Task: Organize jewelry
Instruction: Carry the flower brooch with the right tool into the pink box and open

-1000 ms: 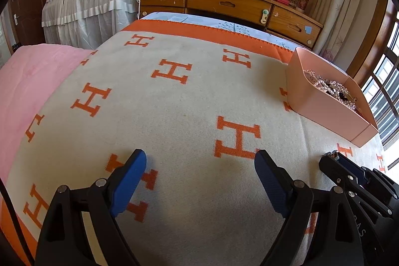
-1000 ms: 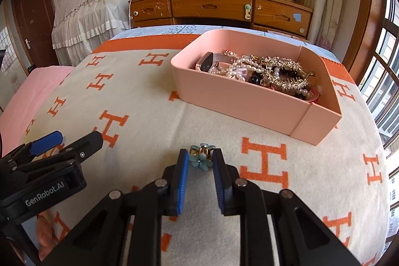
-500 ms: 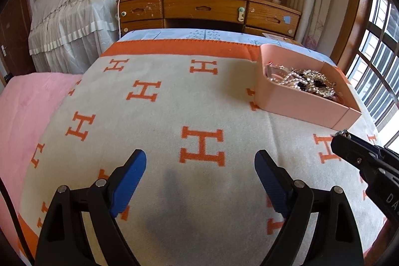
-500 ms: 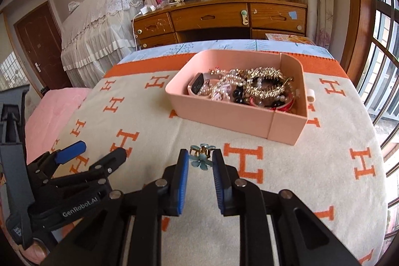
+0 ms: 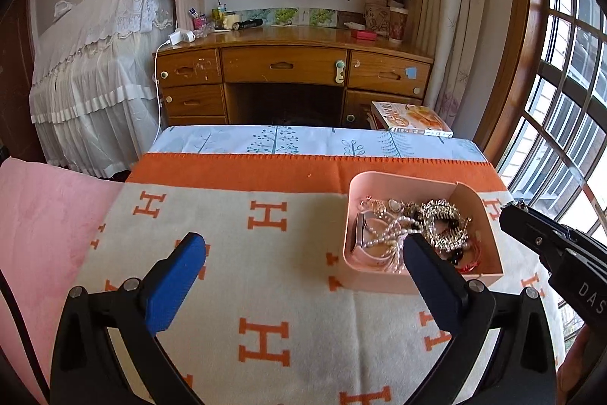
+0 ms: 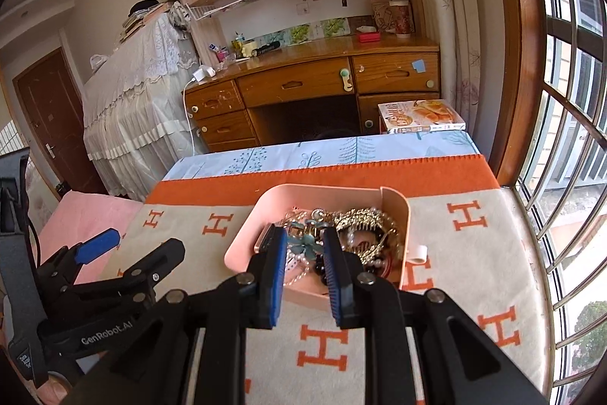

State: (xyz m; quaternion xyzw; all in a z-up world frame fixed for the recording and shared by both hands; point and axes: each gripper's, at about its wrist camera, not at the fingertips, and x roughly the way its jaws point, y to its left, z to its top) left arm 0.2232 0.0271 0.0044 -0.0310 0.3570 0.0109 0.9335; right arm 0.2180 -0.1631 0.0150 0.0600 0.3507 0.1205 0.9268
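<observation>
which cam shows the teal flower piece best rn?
Right wrist view. The teal flower piece sits between the right claw fingers, just above the pink tray of jewelry. In the left wrist view the flower isn't visible: only the right claw's black body shows at the edge beside the tray.

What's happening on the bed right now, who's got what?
A person is sorting jewelry with two handheld grippers. The right gripper has its jaws on a small teal flower piece, held above the pink tray that already holds a tangle of pearls, gold pieces and a watch. The piece has not been released into the tray yet. The left gripper hangs with its jaws wide apart and nothing between them, over the orange-H blanket beside the tray.
</observation>
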